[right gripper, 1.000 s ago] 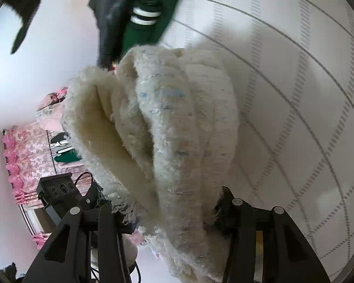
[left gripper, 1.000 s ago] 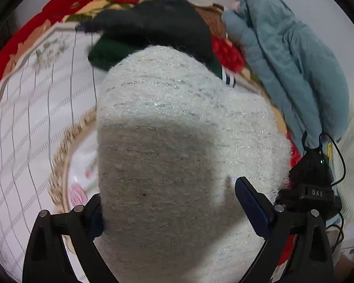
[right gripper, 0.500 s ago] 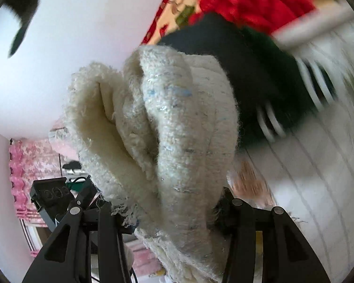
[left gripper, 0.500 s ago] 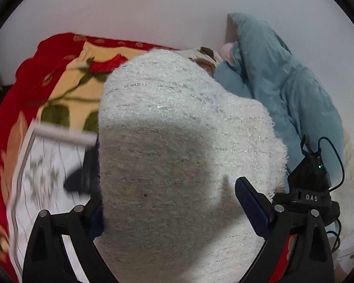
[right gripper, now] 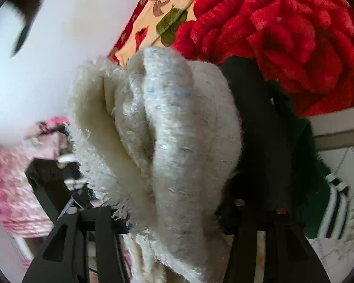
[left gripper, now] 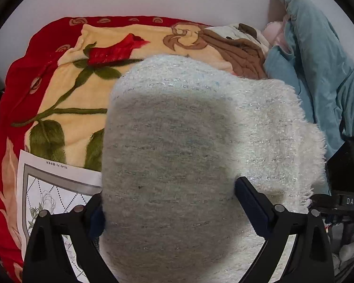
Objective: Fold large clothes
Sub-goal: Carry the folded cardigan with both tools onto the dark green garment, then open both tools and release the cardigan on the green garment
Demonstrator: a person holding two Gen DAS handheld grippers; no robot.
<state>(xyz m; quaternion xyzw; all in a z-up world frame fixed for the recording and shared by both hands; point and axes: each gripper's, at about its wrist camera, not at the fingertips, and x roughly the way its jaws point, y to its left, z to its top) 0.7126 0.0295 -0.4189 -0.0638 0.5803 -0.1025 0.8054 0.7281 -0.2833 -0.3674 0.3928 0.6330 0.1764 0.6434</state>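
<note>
Both claws clamp the folded cream sweater: left claw and right claw carry it above the bed's head edge, keeping the folds together.

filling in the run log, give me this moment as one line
phase: carrying | left gripper: shut on fuzzy white garment | right gripper: shut on same garment, bunched | below: rose blanket

Rose blanket open ahead-left; teal quilt blocks right; dark garments beside.
</note>
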